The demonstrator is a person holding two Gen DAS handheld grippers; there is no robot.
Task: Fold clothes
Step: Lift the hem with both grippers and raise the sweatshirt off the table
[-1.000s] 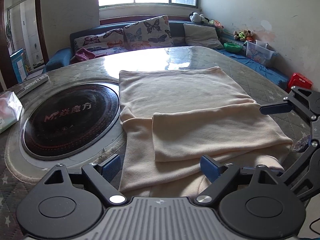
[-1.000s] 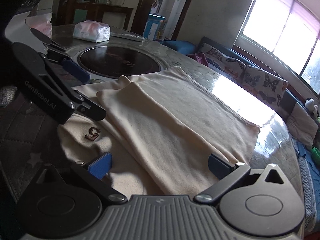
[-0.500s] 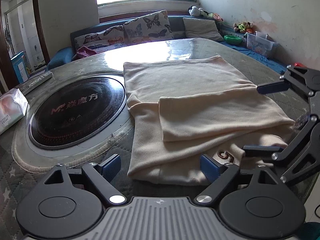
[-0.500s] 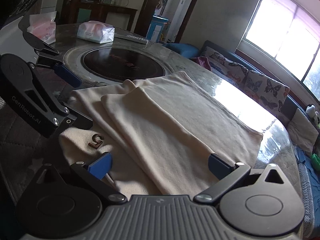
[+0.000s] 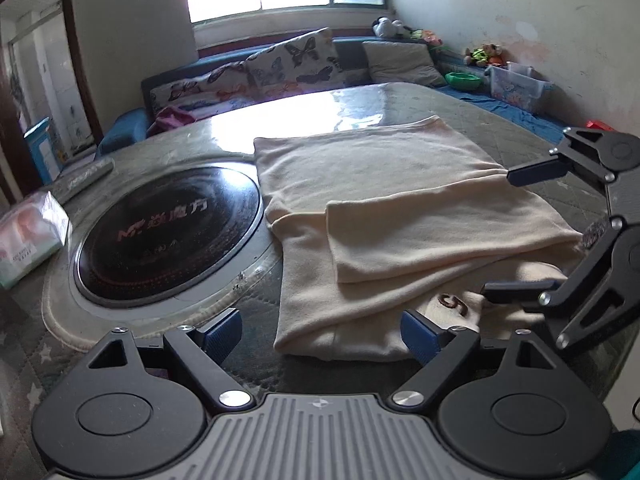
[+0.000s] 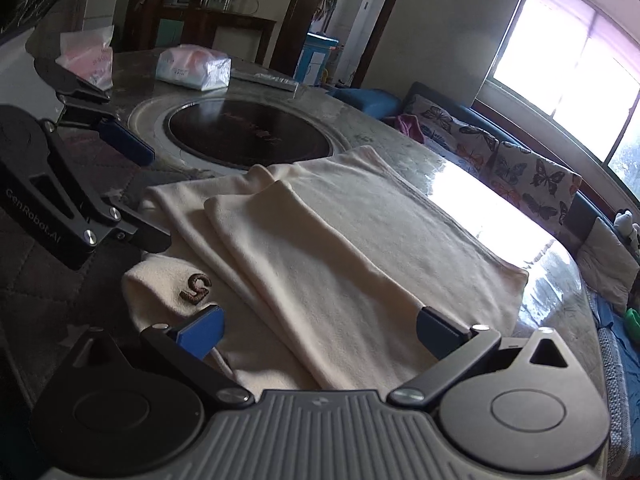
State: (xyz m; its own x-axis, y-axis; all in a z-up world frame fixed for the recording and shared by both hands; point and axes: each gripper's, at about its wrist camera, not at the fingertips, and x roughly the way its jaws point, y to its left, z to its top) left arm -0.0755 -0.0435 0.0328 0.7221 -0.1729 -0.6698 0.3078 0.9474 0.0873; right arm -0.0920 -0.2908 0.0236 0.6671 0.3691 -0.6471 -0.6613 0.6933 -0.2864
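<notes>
A cream garment (image 5: pixel 400 216) lies partly folded on the round table, with a brown "S" patch (image 5: pixel 452 304) on its near end. It also shows in the right wrist view (image 6: pixel 340 248), with the patch (image 6: pixel 195 286) at the lower left. My left gripper (image 5: pixel 322 330) is open and empty, just short of the garment's near left corner. My right gripper (image 6: pixel 318 326) is open and empty, its jaws above the garment's near edge. Each gripper appears in the other's view, the right (image 5: pixel 516 236) and the left (image 6: pixel 138 196).
A round black hotplate (image 5: pixel 168 232) is set in the table left of the garment. Tissue packs (image 6: pixel 194 66) and a remote (image 6: pixel 266 80) lie beyond it. A sofa with butterfly cushions (image 5: pixel 280 64) stands behind the table.
Both grippers have pulled back from the garment toward the table's near edge. The near end with the "S" patch has come into view. The garment lies still.
</notes>
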